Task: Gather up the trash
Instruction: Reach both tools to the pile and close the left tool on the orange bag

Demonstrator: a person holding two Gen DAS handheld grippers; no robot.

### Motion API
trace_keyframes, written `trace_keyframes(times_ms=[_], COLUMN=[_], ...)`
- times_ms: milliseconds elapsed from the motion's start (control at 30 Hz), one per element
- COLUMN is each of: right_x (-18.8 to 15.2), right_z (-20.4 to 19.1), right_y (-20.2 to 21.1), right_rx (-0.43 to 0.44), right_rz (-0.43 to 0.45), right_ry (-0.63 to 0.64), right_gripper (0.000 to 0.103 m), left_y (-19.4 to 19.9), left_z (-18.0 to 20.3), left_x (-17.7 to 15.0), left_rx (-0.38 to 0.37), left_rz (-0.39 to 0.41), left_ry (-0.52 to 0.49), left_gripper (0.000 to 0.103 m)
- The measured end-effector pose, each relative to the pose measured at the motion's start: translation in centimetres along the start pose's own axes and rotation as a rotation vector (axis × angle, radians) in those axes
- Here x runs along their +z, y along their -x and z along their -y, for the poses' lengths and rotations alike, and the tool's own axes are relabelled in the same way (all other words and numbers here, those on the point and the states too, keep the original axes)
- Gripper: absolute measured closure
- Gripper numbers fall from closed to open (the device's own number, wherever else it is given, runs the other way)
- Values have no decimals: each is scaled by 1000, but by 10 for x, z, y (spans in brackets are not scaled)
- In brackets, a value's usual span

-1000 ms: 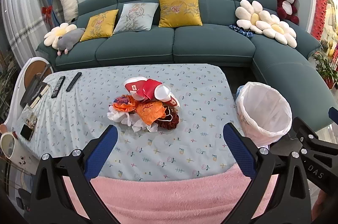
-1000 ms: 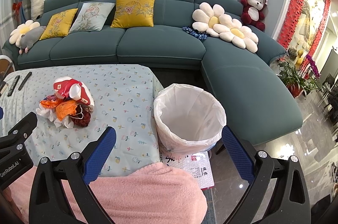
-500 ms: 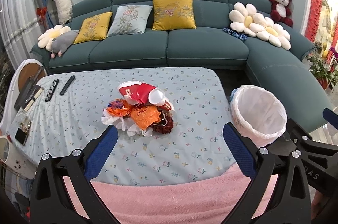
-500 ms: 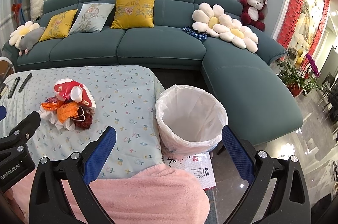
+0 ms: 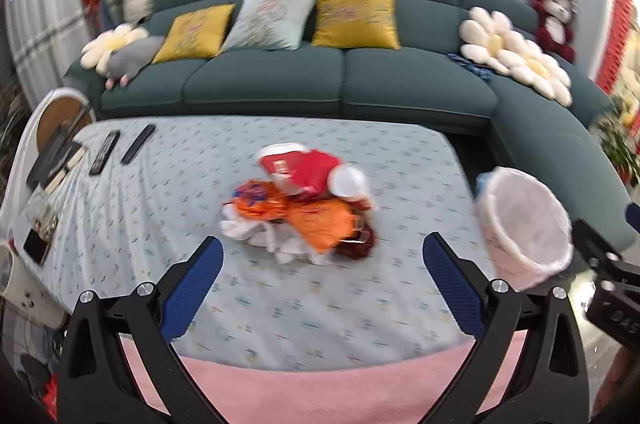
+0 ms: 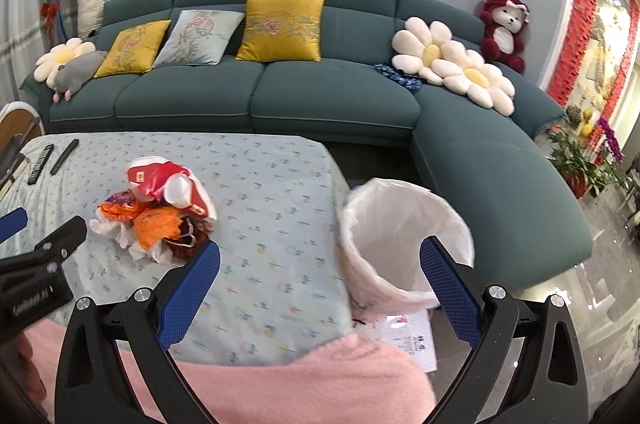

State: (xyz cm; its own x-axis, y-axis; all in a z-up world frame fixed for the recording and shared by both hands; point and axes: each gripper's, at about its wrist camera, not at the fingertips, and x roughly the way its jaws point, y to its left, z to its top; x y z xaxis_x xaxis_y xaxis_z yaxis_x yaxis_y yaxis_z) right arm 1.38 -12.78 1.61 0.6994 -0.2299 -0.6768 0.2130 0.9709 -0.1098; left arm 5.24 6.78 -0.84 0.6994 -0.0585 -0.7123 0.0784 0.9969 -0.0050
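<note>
A bin (image 6: 404,244) lined with a white bag stands on the floor just beside the right end of the table (image 6: 280,224), tilted in both views, and what shows of its inside looks bare. On the table's pale floral cloth, near the middle, lies the trash pile (image 5: 304,207): a red-and-white carton on top, orange wrappers, white crumpled paper and a dark red scrap, all touching one another. Two remote controls (image 5: 120,149) lie side by side toward the table's far left corner. Behind the table runs a teal corner sofa (image 6: 332,95) with yellow and pale cushions, flower-shaped pillows and a red plush bear. A pink fleecy fabric (image 5: 320,392) covers the near edge. The left gripper (image 5: 322,264) hangs above the cloth just short of the pile, its blue-padded fingers spread wide and holding nothing. The right gripper (image 6: 320,266) is likewise wide apart and empty, one finger before the pile's edge, the other before the bin.
</note>
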Motion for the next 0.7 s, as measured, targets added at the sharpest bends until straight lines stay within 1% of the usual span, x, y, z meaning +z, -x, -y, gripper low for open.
trace_keyframes(times_ms=[33,133,200,267,333,500,600,667,700], right_x=[2,6,8,10,13,16,15,12,12], right_z=[-8,-30,-44,-58,-74,-111,-128,-141,-144], right_y=[-5,-18,-29,-42,-55,-85,-103,-118,-123], right_rx=[11,13,34,54,71,105,136,159,166], right_rz=[2,3,-7,-23,-34,-68,-103,-129,-140], right_ry=[9,29,28,24,24,45,39,34,34], right_gripper=[8,8,8,8,8,8,8,8,8], left_y=[-9,-34,-50,-67,-82,-117,-145,-159,-167], left_z=[-13,-47,-68,-88,-103,-123,-132,-134,-136], left_x=[1,3,3,3,2,2,-2,-4,-5], left_rx=[19,37,44,35,25,15,-21,-43,-51], left_rz=[-10,-39,-59,-82,-99,-144,-198,-225,-237], left_ry=[19,59,81,101,113,125,143,152,162], left_gripper=[8,8,8,8,8,9,17,24,25])
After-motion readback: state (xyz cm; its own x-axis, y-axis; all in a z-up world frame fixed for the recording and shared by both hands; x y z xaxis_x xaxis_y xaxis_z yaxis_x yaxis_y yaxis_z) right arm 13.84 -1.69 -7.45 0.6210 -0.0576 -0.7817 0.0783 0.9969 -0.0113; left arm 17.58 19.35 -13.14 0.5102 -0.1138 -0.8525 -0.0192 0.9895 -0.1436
